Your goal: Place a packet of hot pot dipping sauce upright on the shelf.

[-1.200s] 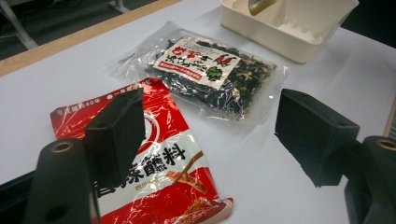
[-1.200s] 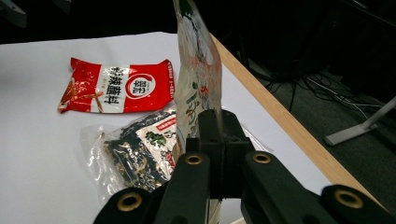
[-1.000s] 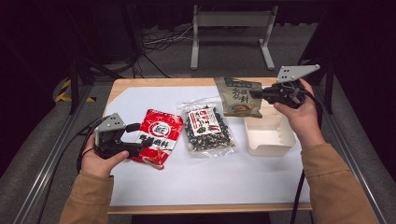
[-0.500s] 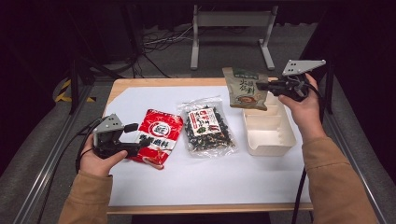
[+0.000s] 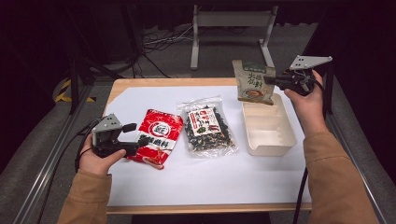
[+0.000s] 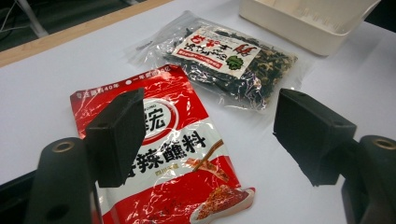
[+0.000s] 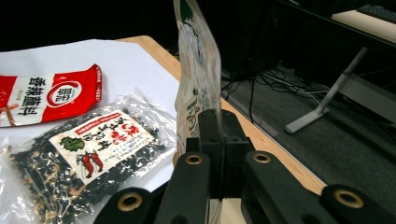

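Nearest the person, the left gripper (image 5: 133, 140) rests low at the left side of the white-covered worktop (image 5: 196, 182), its jaws spread wide and empty over the near end of the flat red foil seasoning packet (image 5: 156, 136). In the left gripper view that red packet (image 6: 163, 163) lies between and beneath the two open jaws, untouched as far as can be judged.

Just beyond it, in the middle of the worktop, lies the clear plastic bag of dark dried seaweed with a white and red label (image 5: 208, 130), flat and not held by anything.

To the right stands the cream rectangular plastic tray (image 5: 280, 140), and its inside looks empty.

Farthest off, the right gripper (image 5: 275, 80) is raised above the tray's far end, jaws clamped on one edge of the green and beige printed pouch (image 5: 252, 81), which hangs upright in the air, clear of the worktop.

So the work appears to be at its start: one pouch is lifted and poised over the tray but not set in, and two packets remain on the worktop.
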{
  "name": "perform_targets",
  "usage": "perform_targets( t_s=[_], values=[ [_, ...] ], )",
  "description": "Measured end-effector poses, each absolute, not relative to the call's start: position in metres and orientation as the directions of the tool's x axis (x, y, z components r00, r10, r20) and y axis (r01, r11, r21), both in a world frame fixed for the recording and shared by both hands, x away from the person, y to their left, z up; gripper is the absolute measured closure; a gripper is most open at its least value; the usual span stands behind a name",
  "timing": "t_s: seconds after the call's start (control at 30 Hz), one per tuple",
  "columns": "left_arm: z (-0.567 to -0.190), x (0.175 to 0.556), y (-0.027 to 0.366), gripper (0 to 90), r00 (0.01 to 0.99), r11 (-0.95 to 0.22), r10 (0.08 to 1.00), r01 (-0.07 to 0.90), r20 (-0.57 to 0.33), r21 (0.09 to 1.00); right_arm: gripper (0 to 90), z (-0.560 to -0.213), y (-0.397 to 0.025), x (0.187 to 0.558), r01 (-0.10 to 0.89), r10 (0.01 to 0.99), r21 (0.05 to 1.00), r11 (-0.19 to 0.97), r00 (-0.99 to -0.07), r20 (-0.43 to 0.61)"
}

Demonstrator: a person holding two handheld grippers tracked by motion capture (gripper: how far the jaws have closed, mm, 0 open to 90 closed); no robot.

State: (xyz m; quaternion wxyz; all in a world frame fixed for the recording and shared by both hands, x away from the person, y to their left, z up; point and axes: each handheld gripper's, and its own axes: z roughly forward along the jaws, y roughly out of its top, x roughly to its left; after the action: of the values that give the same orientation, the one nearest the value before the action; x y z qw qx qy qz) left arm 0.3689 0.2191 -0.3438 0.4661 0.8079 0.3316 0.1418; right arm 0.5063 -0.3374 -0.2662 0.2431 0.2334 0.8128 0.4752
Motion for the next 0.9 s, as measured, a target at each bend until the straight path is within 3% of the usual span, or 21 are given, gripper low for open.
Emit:
perform_targets(
  t_s=[0.9],
  values=[
    [-0.355,0.378,0.227,25.5,0.715,-0.335,0.693,0.439,-0.098,0.834,90.0,-0.303,-0.361,0.535,0.216,0.653,0.878,0.428,-0.745,-0.135]
  ],
)
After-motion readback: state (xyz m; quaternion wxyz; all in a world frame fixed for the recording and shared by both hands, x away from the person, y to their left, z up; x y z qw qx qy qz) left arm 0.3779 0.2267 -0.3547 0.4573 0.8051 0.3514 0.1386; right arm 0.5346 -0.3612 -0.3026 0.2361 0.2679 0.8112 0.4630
